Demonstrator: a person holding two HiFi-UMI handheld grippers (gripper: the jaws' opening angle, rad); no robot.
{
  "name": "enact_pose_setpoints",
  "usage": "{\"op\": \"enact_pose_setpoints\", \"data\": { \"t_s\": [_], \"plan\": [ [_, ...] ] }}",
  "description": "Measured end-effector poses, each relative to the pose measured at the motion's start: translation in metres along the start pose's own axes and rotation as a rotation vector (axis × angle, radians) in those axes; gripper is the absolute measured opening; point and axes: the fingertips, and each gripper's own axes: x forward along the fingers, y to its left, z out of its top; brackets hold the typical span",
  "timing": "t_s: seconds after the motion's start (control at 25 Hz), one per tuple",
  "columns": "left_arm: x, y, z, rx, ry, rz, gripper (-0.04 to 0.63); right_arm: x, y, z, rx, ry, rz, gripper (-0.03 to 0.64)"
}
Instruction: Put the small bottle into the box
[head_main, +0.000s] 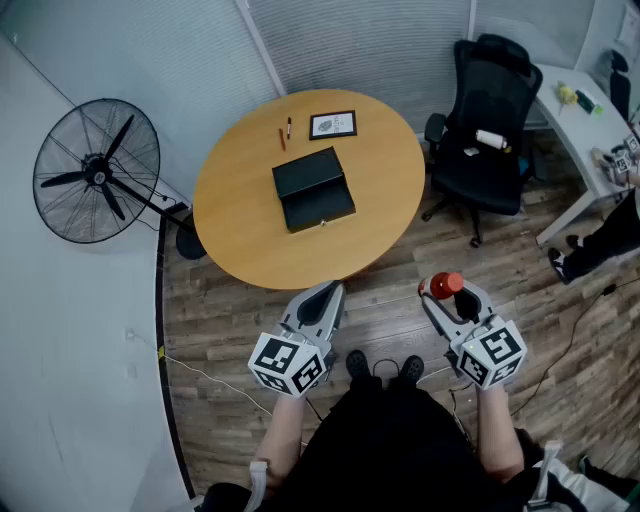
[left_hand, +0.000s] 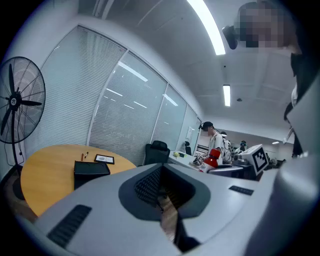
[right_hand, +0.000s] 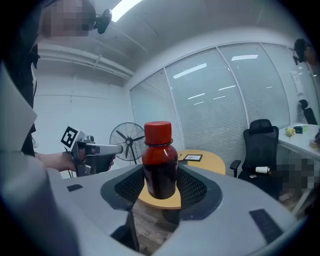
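A small dark-red bottle (head_main: 445, 284) with a red cap stands upright between the jaws of my right gripper (head_main: 441, 296), which is shut on its body (right_hand: 160, 170). I hold it over the wooden floor, short of the round table (head_main: 240, 220). On that table lies the black box (head_main: 313, 187), its lid open; it also shows in the left gripper view (left_hand: 91, 170). My left gripper (head_main: 328, 296) hangs near the table's front edge, its jaws together with nothing between them (left_hand: 162, 200).
Two pens (head_main: 285, 131) and a framed card (head_main: 333, 124) lie behind the box. A standing fan (head_main: 97, 172) is at the left, a black office chair (head_main: 485, 120) at the right, and a white desk (head_main: 585, 110) beyond it. A person stands at the far right.
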Motion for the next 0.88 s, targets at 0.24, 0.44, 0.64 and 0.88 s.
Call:
{"op": "enact_pose_setpoints", "data": {
  "t_s": [0.24, 0.44, 0.64, 0.88],
  "plan": [
    [-0.006, 0.006, 0.0, 0.0, -0.002, 0.004, -0.002, 0.006, 0.007, -0.003, -0.003, 0.0, 0.009, 0.213],
    [-0.007, 0.014, 0.003, -0.002, -0.008, -0.002, -0.002, 0.015, 0.012, 0.001, -0.012, 0.007, 0.005, 0.213],
    [-0.008, 0.026, 0.003, -0.011, -0.008, -0.011, -0.002, 0.03, 0.018, 0.009, -0.008, -0.004, -0.009, 0.216],
    [-0.012, 0.052, 0.01, -0.005, -0.006, -0.013, -0.002, 0.054, 0.028, 0.015, -0.027, 0.007, -0.013, 0.216]
  ]
}}
